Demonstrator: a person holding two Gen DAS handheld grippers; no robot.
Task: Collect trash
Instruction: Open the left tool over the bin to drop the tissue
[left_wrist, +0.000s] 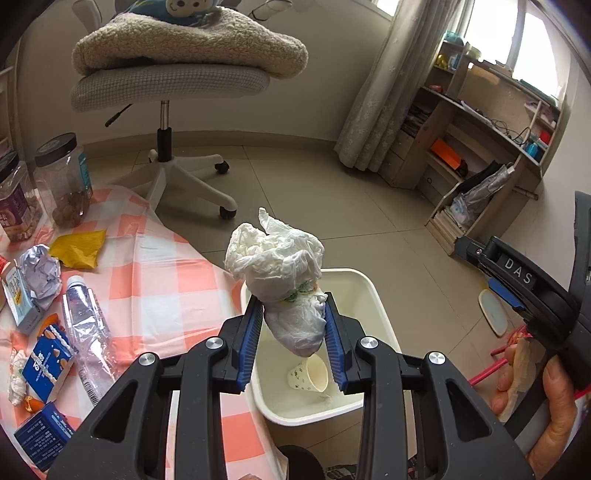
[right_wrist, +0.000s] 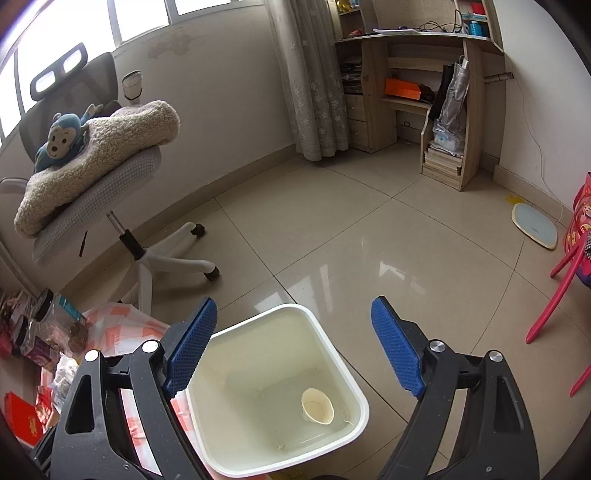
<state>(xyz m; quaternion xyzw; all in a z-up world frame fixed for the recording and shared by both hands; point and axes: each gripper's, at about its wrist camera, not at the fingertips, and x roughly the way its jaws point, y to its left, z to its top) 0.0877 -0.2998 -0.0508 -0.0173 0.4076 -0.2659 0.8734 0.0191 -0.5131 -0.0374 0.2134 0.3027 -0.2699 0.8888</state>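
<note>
In the left wrist view my left gripper (left_wrist: 293, 315) is shut on a crumpled white tissue wad (left_wrist: 280, 266), held above the cream trash bin (left_wrist: 364, 286) beside the table. A paper cup (left_wrist: 312, 376) lies on the bin's floor. My right gripper (right_wrist: 293, 334) stands open over the same bin (right_wrist: 343, 365), nothing between its blue pads; the paper cup (right_wrist: 317, 406) shows below. In the left wrist view the right gripper's black body (left_wrist: 517, 284) and the hand holding it sit at the right edge.
The checked tablecloth (left_wrist: 159, 266) holds a crushed plastic bottle (left_wrist: 86, 325), crumpled paper (left_wrist: 38, 271), a yellow wrapper (left_wrist: 79, 247), blue cartons (left_wrist: 46, 365) and jars (left_wrist: 64, 181). An office chair (right_wrist: 110, 192) with a blanket stands behind. A pink stool (right_wrist: 557, 288) and scale (right_wrist: 533, 223) are right.
</note>
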